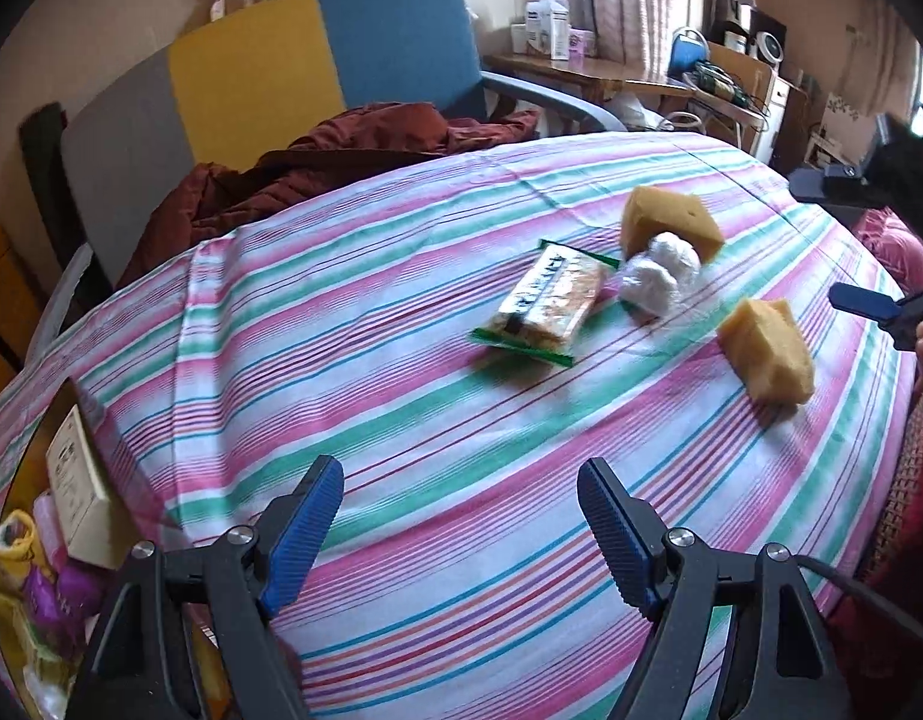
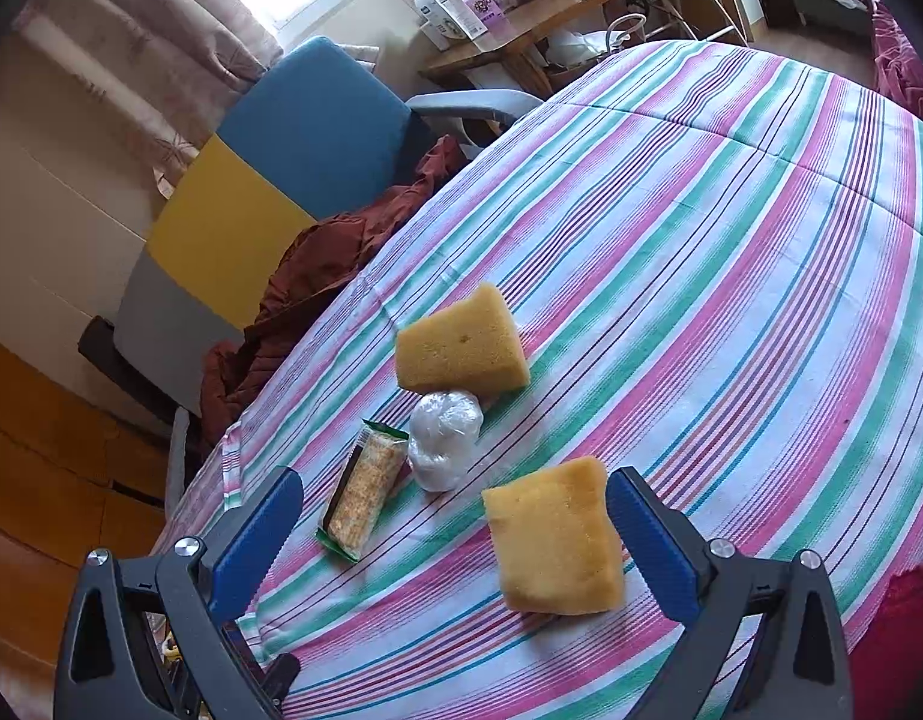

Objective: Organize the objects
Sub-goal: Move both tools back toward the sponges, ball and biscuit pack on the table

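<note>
2 grippers, left (image 1: 461, 531) and right (image 2: 455, 546), jaws wide, empty.

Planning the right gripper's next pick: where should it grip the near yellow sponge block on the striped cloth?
Probably across the near yellow sponge block's two long side faces, coming down from above: it lies flat and apart from the other items, already between the open right gripper's blue pads, closer to the right-hand one.

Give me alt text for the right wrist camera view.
The open right gripper hovers over a striped cloth, with a yellow sponge lying near its right finger. Beyond lie a snack packet, a white plastic bundle and a second sponge.
</note>
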Demonstrator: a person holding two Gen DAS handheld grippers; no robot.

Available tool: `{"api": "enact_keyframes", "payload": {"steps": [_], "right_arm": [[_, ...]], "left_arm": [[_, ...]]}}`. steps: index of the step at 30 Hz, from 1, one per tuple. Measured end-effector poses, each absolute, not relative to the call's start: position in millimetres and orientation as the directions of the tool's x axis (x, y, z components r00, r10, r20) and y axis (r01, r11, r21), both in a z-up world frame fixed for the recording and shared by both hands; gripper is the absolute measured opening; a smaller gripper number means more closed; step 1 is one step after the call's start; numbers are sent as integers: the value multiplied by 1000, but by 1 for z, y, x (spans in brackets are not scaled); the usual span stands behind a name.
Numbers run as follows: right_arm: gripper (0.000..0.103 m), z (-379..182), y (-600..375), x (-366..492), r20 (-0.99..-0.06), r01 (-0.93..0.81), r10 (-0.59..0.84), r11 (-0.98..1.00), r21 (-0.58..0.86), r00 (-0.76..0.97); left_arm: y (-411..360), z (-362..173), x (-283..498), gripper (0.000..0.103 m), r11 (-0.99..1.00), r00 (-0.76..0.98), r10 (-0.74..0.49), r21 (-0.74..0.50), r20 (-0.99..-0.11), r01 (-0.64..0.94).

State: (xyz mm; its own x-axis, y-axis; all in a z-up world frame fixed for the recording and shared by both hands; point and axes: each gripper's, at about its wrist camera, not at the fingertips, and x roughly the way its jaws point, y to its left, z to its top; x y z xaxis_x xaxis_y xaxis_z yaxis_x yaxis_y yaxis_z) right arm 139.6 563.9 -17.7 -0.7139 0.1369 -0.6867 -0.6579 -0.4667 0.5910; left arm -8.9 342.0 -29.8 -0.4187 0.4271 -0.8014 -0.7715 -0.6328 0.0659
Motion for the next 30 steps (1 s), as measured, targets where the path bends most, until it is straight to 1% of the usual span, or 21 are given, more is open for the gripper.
{"api": "enact_keyframes", "payload": {"steps": [16,20,24,25,28,30], "right_arm": [[103,-17,565,142,-659,-626,111,-461,629,-744],[103,-15,566,146,-641,-617,121,-449,646,-758],[103,-12,568,154,-604,-597,139,-430,677,-785],[103,-11,568,157,-593,-591,146,-423,686,-792],[103,-9,570,165,-560,-578,174,-400,712,-810],[103,-7,572,172,-545,-577,200,-385,721,-814]], "left_arm": [[367,-41,8,81,-593,-402,401,101,-823,-799],[373,-41,11,81,-584,-406,400,112,-822,-804],[380,-38,12,80,-575,-401,408,111,-820,-811],[383,-38,13,79,-570,-393,413,103,-822,-815],[393,-35,15,70,-546,-373,429,93,-823,-833],[402,-32,16,60,-521,-349,443,80,-826,-850]]}}
